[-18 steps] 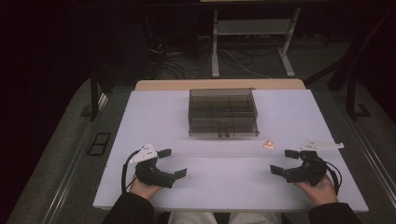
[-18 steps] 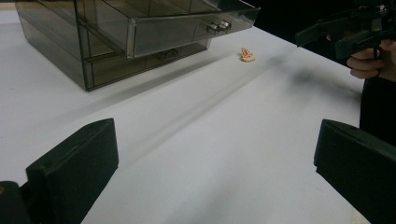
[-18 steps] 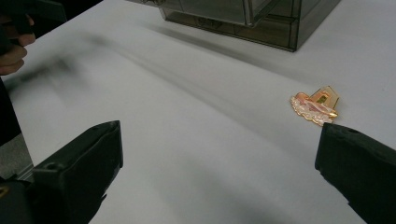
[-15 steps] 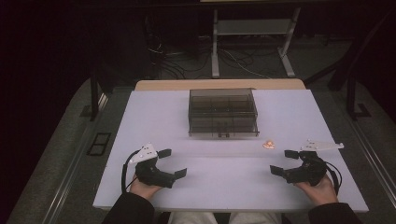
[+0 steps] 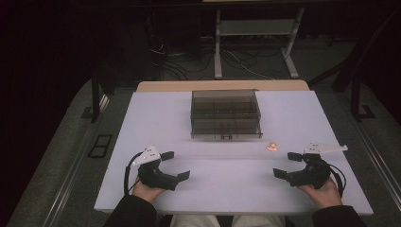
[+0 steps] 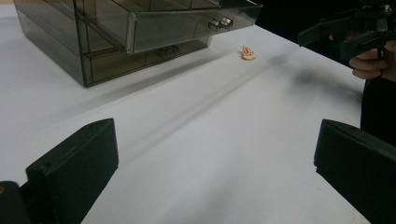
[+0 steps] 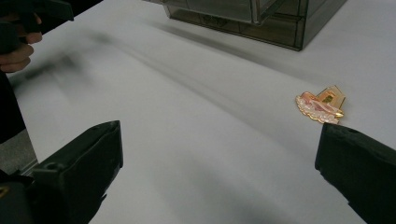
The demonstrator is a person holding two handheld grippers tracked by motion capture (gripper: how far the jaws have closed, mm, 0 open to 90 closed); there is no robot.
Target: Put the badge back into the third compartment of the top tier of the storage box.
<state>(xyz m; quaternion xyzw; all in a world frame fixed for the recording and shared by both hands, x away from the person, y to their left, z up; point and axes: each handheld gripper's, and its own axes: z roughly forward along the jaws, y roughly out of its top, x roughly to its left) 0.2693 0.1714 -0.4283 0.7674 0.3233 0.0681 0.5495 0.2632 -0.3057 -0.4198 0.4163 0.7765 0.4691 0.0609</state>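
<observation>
A smoky clear drawer box (image 5: 226, 113) stands at the middle of the white table (image 5: 156, 123). In the left gripper view the drawer box (image 6: 116, 37) has its upper drawer jutting forward. A small pink and gold trinket (image 5: 271, 147) lies flat to the front right of the box. My left gripper (image 5: 176, 165) rests open at the front left, nothing between its fingers (image 6: 74, 172). My right gripper (image 5: 286, 165) rests open at the front right, with the trinket (image 7: 322, 105) just beyond its right finger (image 7: 359, 177). The two grippers point toward each other.
The table's front edge runs just under both hands (image 5: 146, 189). A wooden strip (image 5: 222, 85) borders the far edge. Behind it, metal stand legs (image 5: 255, 47) and cables lie on a dark floor. Bare tabletop stretches between the grippers.
</observation>
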